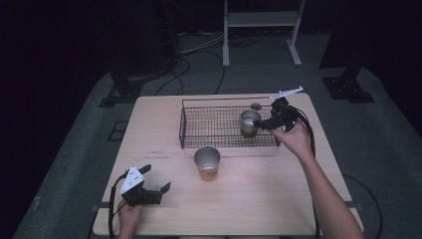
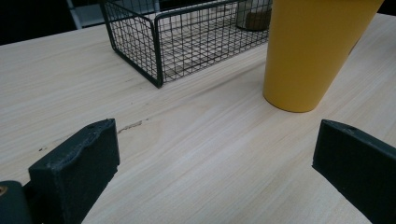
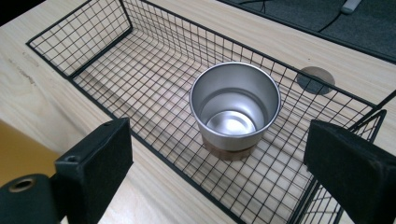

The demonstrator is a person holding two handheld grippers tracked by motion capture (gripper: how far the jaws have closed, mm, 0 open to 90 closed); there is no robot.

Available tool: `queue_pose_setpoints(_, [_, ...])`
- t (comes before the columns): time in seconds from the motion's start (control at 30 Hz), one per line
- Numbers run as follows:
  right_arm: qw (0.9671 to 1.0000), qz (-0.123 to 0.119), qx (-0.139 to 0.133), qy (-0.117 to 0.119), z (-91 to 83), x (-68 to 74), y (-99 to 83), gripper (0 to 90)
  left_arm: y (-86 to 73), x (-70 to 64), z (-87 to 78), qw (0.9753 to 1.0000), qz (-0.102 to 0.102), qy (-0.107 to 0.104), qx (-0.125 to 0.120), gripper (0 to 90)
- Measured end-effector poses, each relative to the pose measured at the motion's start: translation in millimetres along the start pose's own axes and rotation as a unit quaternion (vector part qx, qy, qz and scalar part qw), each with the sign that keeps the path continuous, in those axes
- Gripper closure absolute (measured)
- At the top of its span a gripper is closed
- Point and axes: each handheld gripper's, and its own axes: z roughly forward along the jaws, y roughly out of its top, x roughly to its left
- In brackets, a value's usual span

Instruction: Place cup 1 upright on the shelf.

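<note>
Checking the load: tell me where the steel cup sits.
The steel cup stands upright in the wire basket's right end, just off the open right gripper.

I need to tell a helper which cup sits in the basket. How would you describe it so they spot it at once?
Find the black wire basket on the far half of the wooden table. At its right end, just before the open right gripper, stands a short steel cup with a brown base. Unlike the taller yellow cup, which stands on the bare table nearer the person, it is inside the basket and silver outside.
</note>
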Motion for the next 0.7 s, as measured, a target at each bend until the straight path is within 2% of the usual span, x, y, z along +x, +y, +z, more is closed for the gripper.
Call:
queue_pose_setpoints(0.3, [0.9997, -0.016, -0.014, 0.012, -14.8, 10.3, -6.3, 7.2, 0.0, 0.0, 0.0, 1.0000, 0.000, 0.000, 0.000, 0.0])
queue_pose_setpoints(0.7, [0.9983, -0.045, -0.018, 0.032, -26.6, 31.9, -19.0, 7.2, 0.0, 0.1, 0.1, 1.0000, 0.000, 0.000, 0.000, 0.0])
